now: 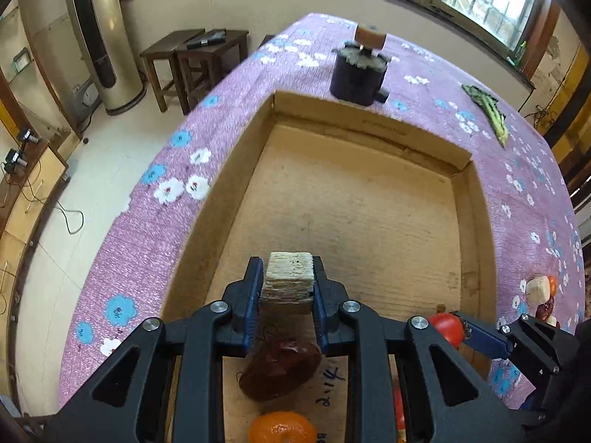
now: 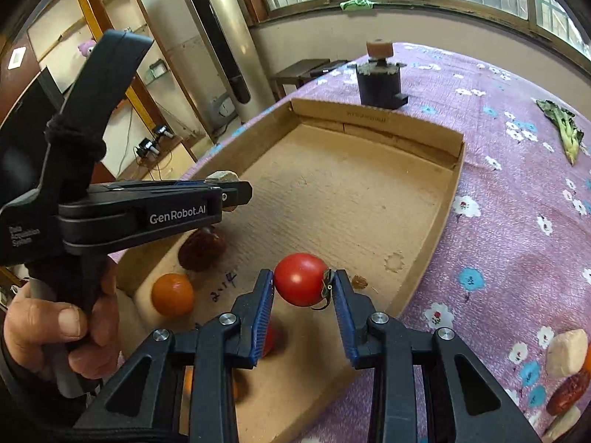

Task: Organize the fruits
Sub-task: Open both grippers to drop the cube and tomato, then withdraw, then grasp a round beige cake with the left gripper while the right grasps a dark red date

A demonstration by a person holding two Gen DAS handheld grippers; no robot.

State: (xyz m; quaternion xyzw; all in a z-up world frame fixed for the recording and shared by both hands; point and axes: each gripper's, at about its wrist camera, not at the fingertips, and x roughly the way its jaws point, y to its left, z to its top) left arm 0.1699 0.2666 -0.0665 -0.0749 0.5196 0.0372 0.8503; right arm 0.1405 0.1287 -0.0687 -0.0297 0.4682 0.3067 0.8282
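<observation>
Tomato (image 2: 300,279) stem twd R finger, R clamped | L (image 1: 287,285) clamps pale cube (image 1: 288,277)

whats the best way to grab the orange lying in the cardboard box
Grip the orange across its round middle, coming from above with the fingers on its left and right flanks. It sits low on the floor of the cardboard box, close to the near-left wall and a dark red fruit, so a sideways approach looks cramped.
</observation>
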